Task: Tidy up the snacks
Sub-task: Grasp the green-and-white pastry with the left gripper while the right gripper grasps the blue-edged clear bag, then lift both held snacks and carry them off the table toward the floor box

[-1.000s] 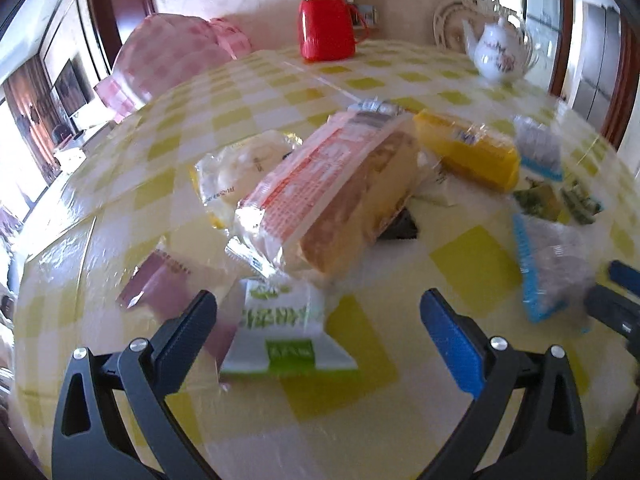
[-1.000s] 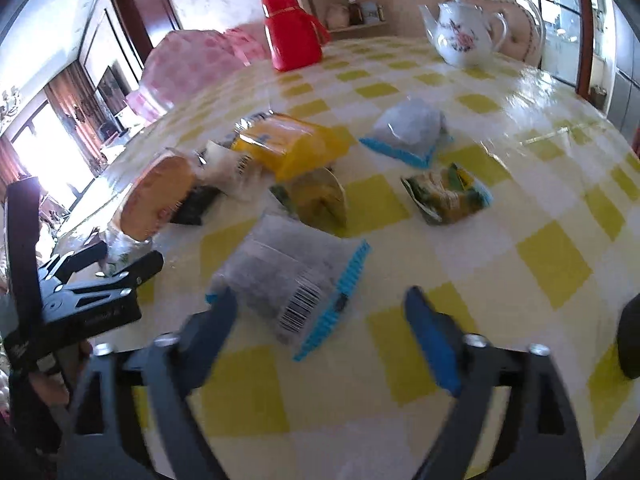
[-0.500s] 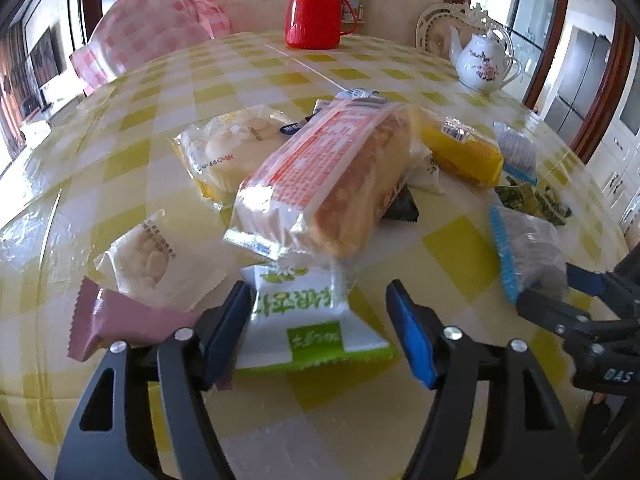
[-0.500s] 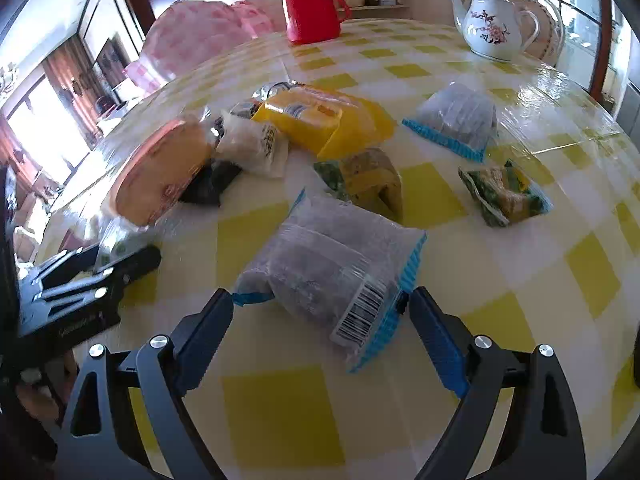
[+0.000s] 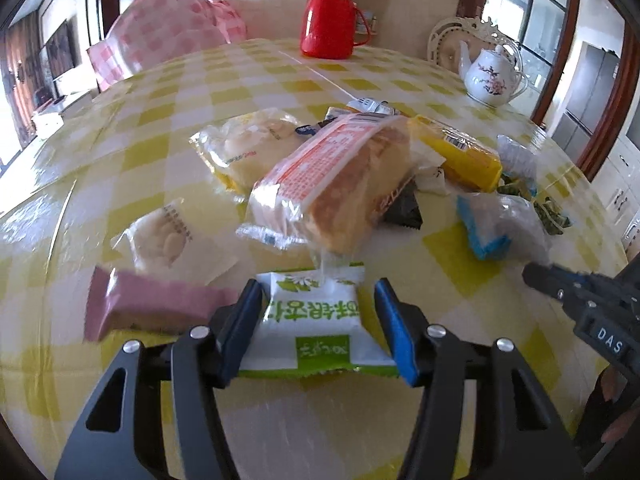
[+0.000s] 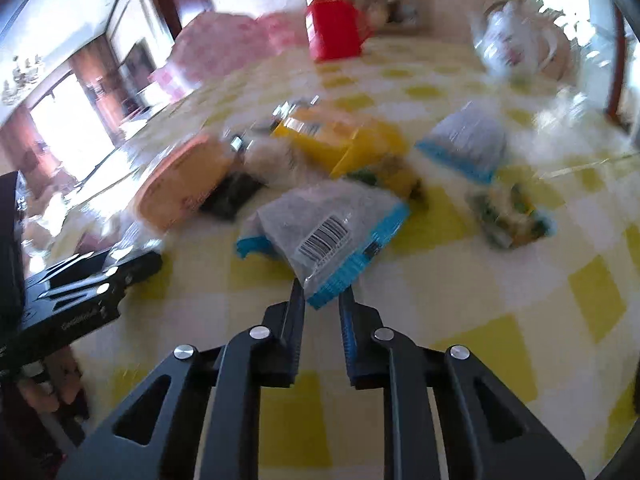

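- The counter (image 5: 400, 92), under its yellow-and-white check cloth, fills both views, with the snacks heaped around its middle.
- Far edge: a red flask (image 5: 331, 17), and to its right a white teapot (image 5: 491, 76) with a flower print.
- Biggest snack is the bread loaf (image 5: 340, 184), in a clear wrapper with orange print — it lies slantwise over the heap, its near end just beyond the green-and-white packet.
- To the right of the loaf, a yellow packet (image 5: 464, 156); to the left, a pale bun pack (image 5: 248, 144).
- The right claw (image 6: 322, 304) has its jaws nearly together, pinching the near corner of the grey bag with blue edges (image 6: 328, 228), barcode up; the rest of that bag rests on the cloth.
- The left claw (image 5: 316, 320) is closing, its jaws either side of the green-and-white packet (image 5: 316, 320); the blue pads stand right at the packet's edges, contact hard to judge.
- Just left of that claw lies a pink wrapper (image 5: 156, 306) — beyond it, a small white biscuit pack (image 5: 168, 236).
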Available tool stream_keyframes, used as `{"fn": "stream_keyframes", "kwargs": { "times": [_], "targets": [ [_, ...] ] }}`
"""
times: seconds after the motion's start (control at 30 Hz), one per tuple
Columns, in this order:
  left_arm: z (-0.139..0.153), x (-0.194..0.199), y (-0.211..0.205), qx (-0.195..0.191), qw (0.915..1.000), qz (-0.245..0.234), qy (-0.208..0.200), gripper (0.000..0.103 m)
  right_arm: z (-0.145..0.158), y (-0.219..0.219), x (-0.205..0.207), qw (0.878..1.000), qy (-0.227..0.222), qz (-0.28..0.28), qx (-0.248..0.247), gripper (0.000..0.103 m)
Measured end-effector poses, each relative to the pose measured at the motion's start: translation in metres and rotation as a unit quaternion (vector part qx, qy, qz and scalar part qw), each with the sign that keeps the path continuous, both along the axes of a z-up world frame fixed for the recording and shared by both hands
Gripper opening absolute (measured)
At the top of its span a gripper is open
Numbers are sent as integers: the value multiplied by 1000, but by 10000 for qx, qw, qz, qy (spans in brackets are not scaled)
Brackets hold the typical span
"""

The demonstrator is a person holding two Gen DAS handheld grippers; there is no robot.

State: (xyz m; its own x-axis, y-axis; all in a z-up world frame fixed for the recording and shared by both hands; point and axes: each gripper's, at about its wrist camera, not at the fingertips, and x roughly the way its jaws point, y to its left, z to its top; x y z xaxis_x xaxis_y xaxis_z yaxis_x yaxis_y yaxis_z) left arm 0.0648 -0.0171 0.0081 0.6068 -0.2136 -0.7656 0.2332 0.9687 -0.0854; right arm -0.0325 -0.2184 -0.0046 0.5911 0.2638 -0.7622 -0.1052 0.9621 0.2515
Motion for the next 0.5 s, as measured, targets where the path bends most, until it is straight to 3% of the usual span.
{"fn": "stream_keyframes", "kwargs": {
  "times": [0.03, 0.1, 0.17, 0.23, 0.37, 0.5],
  "targets": [
    [1, -5, 0, -80, 10000, 1, 4, 59, 4, -1, -2, 10000, -9, 2, -28, 27],
    [2, -15, -2, -177, 9998, -3, -39, 59, 17, -2, -12, 9993, -339, 34, -155, 95],
    [4, -26, -3, -249, 9996, -14, -117, 59, 36, -5, -25, 9936, -1056, 62, -402, 98],
    [5, -31, -4, -288, 9994, -48, -158, 59, 44, 0, -23, 9883, -1331, 258, -700, 98],
    [4, -31, -4, -413, 9990, -101, -96, 59, 26, 8, 15, 9886, -842, 837, -927, 98],
    [1, -27, 0, -556, 9984, -59, 37, 59, 16, 19, 36, 9814, -910, 1167, -1221, 97]
  ]
}}
